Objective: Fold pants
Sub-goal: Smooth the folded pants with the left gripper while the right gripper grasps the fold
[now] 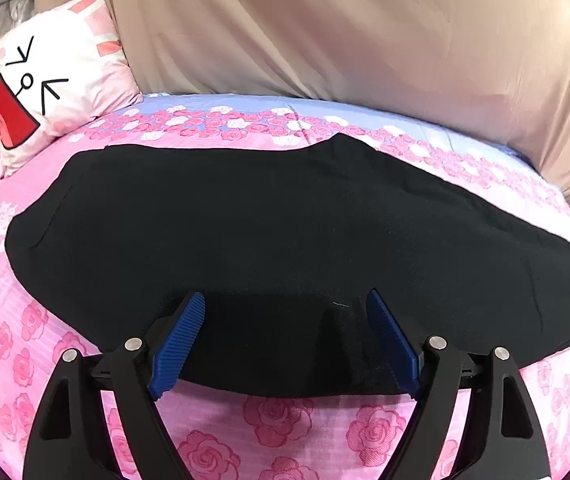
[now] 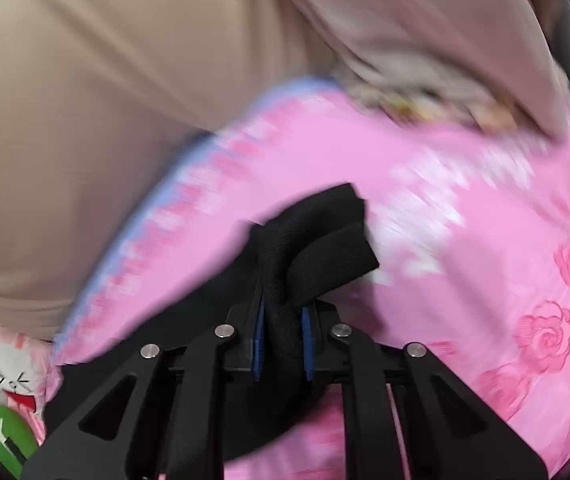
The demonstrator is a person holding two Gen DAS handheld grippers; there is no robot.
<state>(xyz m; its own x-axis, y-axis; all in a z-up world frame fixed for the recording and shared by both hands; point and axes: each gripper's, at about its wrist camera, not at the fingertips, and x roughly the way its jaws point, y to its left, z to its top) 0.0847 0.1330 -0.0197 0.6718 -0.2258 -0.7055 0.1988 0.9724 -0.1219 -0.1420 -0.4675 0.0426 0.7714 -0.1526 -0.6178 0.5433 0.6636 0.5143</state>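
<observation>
The black pants [image 1: 245,224] lie spread across a pink rose-print bedspread [image 1: 285,420]. My left gripper [image 1: 285,304] is open, its blue fingers [image 1: 183,344] spread over the near edge of the pants, holding nothing. My right gripper [image 2: 283,340] is shut on a bunched end of the pants [image 2: 317,240], which sticks up between the blue pads and is lifted above the bedspread [image 2: 445,280]. The right wrist view is blurred by motion.
A beige cover [image 1: 345,32] rises behind the bed. A white and pink rabbit pillow [image 1: 53,80] lies at the far left, also low left in the right wrist view [image 2: 13,376]. A green object [image 2: 1,436] shows at the left edge.
</observation>
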